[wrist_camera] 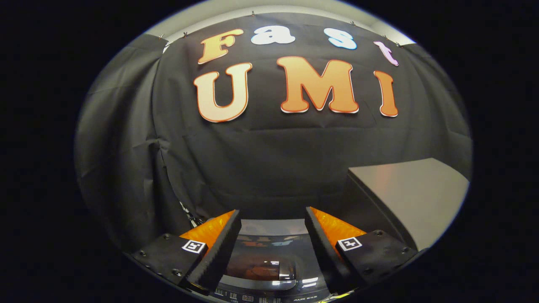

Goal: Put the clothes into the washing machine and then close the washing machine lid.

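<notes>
Spread wide and holding nothing, the hand-held gripper [273, 229] hovered over the washing machine [269, 269], whose glossy dark lid [263, 263] lay between its fingers and looked stiff and slippery, best taken at an edge.

washing machine lid [269, 263] lies below between the parted, empty tongs [273, 225]; table [414, 198] to their right.

"AUX" on washing machine [269, 269] panel
</notes>
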Motion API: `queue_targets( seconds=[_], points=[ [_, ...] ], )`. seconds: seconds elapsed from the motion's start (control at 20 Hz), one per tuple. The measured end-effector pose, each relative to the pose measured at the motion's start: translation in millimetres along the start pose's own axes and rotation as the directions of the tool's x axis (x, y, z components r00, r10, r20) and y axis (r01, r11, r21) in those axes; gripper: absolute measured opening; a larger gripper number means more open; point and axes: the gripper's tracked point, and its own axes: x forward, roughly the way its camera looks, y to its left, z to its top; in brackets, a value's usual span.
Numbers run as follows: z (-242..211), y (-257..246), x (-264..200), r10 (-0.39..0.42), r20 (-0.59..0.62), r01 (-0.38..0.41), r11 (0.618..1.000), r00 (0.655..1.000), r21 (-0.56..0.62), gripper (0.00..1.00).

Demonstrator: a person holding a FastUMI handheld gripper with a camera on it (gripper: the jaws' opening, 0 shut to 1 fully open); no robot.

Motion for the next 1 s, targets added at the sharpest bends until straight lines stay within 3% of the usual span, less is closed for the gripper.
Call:
queue_targets(
  seconds=[0.5,1.0],
  points=[
    [92,-21,-79,-0.007,0.157,0.003,1.000,0.988,0.026,0.98],
    [152,-69,-169,-0.071,0.269,0.079,0.997,0.961,-0.020,0.98]
  ],
)
